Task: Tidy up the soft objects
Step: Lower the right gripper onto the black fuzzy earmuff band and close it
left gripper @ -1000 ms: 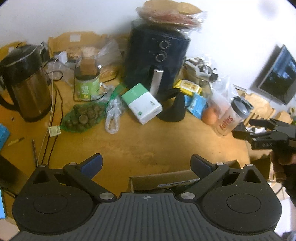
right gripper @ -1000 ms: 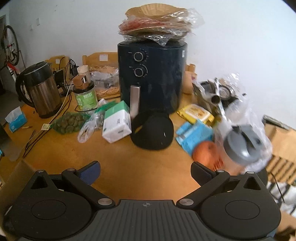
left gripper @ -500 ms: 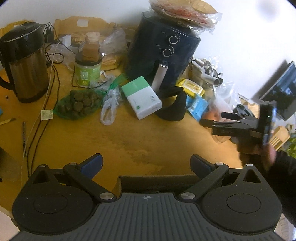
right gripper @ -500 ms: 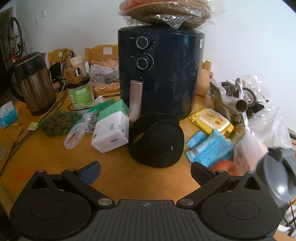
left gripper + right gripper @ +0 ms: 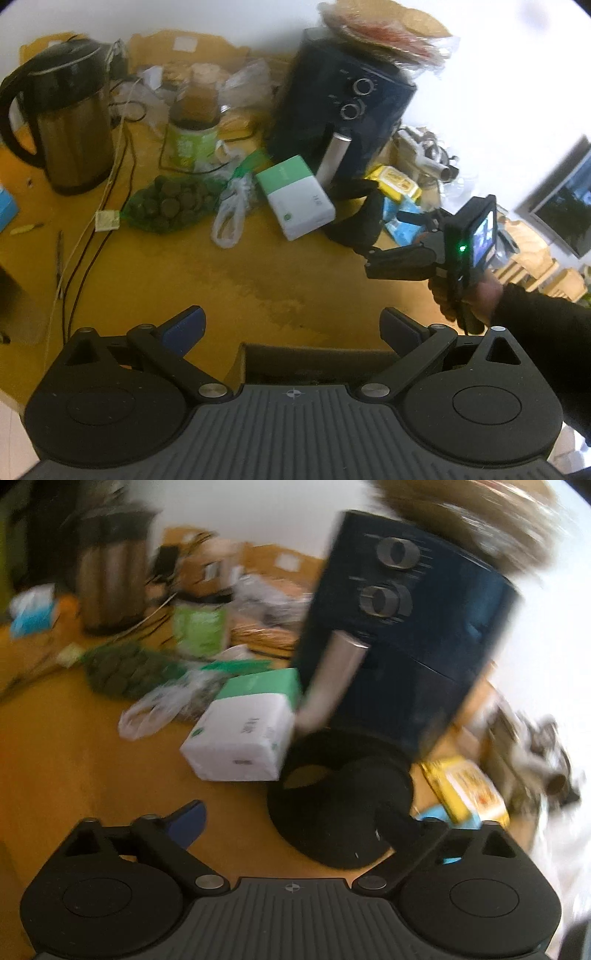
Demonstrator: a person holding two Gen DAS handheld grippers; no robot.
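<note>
We are in a home dining area: a cluttered wooden table [image 5: 229,280] carries an air fryer [image 5: 343,114], kettle [image 5: 70,125] and snacks.

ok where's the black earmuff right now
In the right wrist view the black earmuff lies on the wooden table, in front of the air fryer, beside the white-and-green tissue pack, with the open right gripper nearby.
</note>
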